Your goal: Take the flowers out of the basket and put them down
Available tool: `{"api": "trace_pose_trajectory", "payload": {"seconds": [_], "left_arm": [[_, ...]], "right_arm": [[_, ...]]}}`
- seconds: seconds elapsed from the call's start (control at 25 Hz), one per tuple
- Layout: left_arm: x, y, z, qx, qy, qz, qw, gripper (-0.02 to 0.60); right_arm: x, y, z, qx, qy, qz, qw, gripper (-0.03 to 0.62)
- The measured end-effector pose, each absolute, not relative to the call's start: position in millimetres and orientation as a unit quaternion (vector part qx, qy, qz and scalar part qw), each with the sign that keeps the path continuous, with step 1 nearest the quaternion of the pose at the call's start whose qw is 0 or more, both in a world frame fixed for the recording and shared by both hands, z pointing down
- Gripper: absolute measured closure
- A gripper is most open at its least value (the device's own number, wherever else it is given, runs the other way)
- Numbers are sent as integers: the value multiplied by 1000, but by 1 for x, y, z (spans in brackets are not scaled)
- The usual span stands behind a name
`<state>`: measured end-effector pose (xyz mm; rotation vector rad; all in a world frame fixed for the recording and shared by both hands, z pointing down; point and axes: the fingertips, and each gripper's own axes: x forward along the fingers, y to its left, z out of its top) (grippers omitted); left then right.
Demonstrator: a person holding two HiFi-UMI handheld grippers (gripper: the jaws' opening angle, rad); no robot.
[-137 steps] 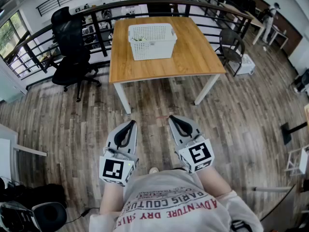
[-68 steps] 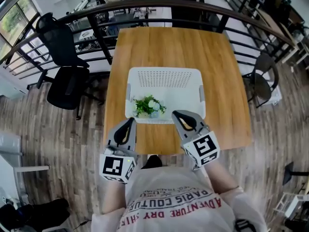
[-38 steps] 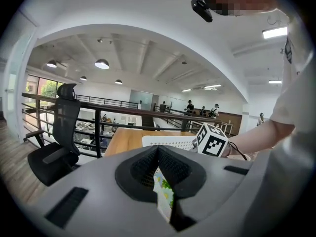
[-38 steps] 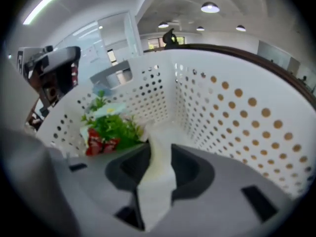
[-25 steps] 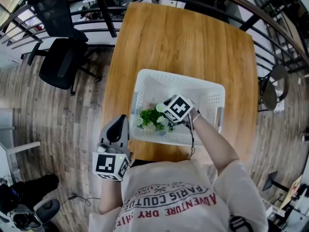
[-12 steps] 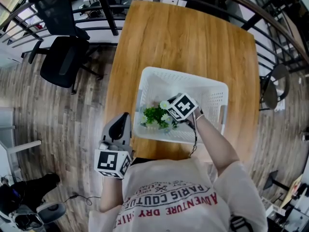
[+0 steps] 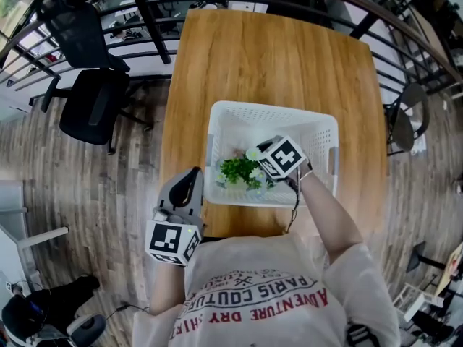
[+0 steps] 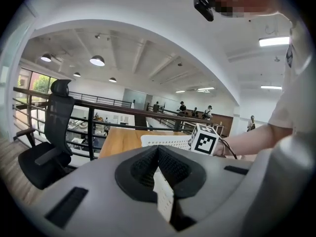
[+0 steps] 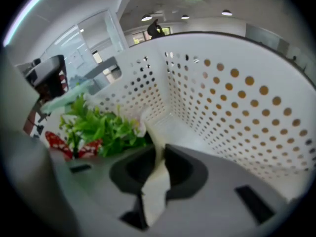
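Right tongs, just closing, clamp flowers in basket; left tongs together, empty. Shirt: "PARIS COUTURE".

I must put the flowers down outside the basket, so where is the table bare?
The table is bare beyond the far wall of the basket; that is the widest patch. Narrower bare strips run along the basket's left and right sides. The strip at the near edge is thin. Inside the basket, the flowers crowd the near left corner.
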<state>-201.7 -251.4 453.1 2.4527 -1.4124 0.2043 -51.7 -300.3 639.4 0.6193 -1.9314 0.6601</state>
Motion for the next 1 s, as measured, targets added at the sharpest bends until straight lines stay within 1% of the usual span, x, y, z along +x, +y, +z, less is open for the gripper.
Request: {"api": "trace_pose_trajectory", "payload": {"seconds": [0.08, 0.2, 0.36, 0.52, 0.72, 1.0], "left_arm": [[-199, -254, 449, 867, -474, 75, 131, 555], [-190, -255, 443, 877, -460, 70, 123, 555], [-163, -252, 428, 892, -434, 64, 109, 555], [-140, -251, 411, 902, -418, 58, 91, 555], [-102, -253, 408, 897, -430, 52, 87, 555], [-37, -250, 391, 882, -464, 39, 67, 555]], "right_arm": [[-50, -305, 625, 271, -795, 263, 475, 511], [-44, -306, 602, 291, -800, 255, 458, 511], [-17, -304, 570, 317, -803, 245, 442, 511], [7, -306, 533, 335, -814, 236, 412, 511], [36, -305, 493, 356, -831, 217, 369, 511], [85, -293, 441, 343, -865, 178, 319, 511]]}}
